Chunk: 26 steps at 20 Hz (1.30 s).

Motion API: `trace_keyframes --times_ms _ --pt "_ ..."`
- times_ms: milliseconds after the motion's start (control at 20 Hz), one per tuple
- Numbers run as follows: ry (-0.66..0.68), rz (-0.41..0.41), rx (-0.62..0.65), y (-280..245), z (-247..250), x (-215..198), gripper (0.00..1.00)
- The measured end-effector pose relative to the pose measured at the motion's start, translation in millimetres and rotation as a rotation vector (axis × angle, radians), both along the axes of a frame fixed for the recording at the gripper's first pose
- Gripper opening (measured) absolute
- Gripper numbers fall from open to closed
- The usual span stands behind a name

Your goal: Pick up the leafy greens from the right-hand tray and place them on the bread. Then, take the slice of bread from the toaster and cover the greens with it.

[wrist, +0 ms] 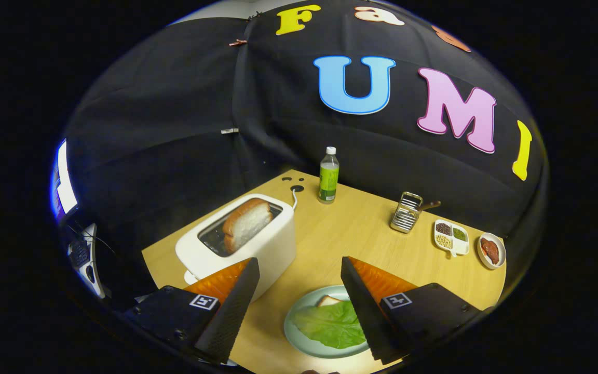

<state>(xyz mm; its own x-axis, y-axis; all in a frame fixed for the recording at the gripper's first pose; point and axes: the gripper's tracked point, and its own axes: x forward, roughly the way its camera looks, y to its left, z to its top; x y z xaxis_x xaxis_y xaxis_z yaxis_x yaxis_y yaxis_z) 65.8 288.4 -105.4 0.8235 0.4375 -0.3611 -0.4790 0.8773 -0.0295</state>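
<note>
The wooden table [351, 228] carries everything. The biggest thing on it is the white toaster [247, 244], just ahead of the left finger, and a slice of bread [246, 223] leans up out of its slot. Between the fingers and partly behind the right one lies the pale plate [299, 332], where the leafy greens [330, 324] already cover most of another bread slice [327, 300]; only one corner of it shows. So I judge the first half of the task done, and the step in hand is to take the slice from the toaster.

The gripper [299, 270] hangs above the table with its jaws wide apart and nothing between them.

To do this step well, the gripper should move toward the toaster and come down over the slot, so that the two fingers close on the flat faces of the slice, near its upper crust. The squeeze should be gentle, because the bread looks soft, and the lift should go straight up so that the slice does not catch on the slot.

Far beyond stand a green bottle [328, 176], a metal rack [406, 213] and a small divided dish [452, 236].
</note>
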Motion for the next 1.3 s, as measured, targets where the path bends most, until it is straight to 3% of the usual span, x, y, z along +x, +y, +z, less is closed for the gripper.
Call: trace_keyframes --times_ms 650,1100,1300 --pt "-0.032 0.102 -0.022 94 12 25 0.98" --pt "-0.021 0.092 -0.146 122 -36 49 0.98" --pt "-0.012 0.071 -0.140 129 -43 50 0.95"
